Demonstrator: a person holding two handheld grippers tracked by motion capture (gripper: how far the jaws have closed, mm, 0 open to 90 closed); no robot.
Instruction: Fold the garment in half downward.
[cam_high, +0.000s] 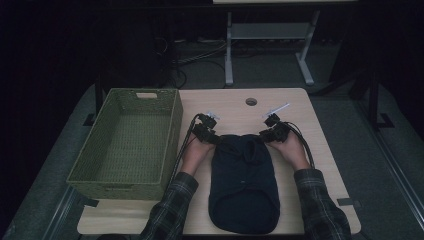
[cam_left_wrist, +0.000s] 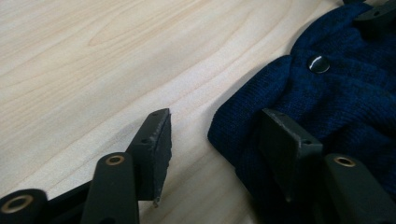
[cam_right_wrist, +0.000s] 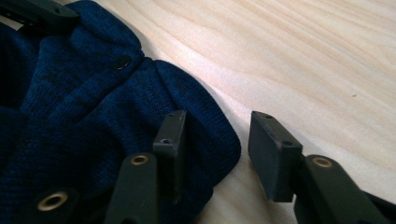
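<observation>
From the high view, a pale wood worktop (cam_high: 320, 150) stands in a dark room on grey floor, with a grommet hole (cam_high: 251, 102) near its far edge. Beyond it a white desk frame (cam_high: 270, 45) and loose cables (cam_high: 195, 57) lie in shadow; the rest of the room is too dark to read. A green woven basket (cam_high: 172, 130) sits at the left, overhanging the worktop's left edge. A dark blue knit sweater (cam_high: 244, 185) lies flat in the middle, its long axis running near to far, collar end far, hem at the near edge. The left gripper (cam_high: 207, 134) and right gripper (cam_high: 272, 134) sit at the sweater's two far corners, held by hands in plaid sleeves (cam_high: 167, 210) cut off at the bottom.

In the left gripper view, the jaws are spread: one rests on bare wood, the other over the knit edge, with the sweater's rounded corner (cam_left_wrist: 243, 135) between them. A snap button (cam_left_wrist: 319, 64) shows farther in. The other gripper's tip is cropped at the top right.

In the right gripper view, the jaws are likewise spread, straddling the rounded corner (cam_right_wrist: 219, 140); one lies on the fabric, the other on wood. A small button (cam_right_wrist: 123, 61) sits near the placket, and a dark gripper part is cropped at the top left.
</observation>
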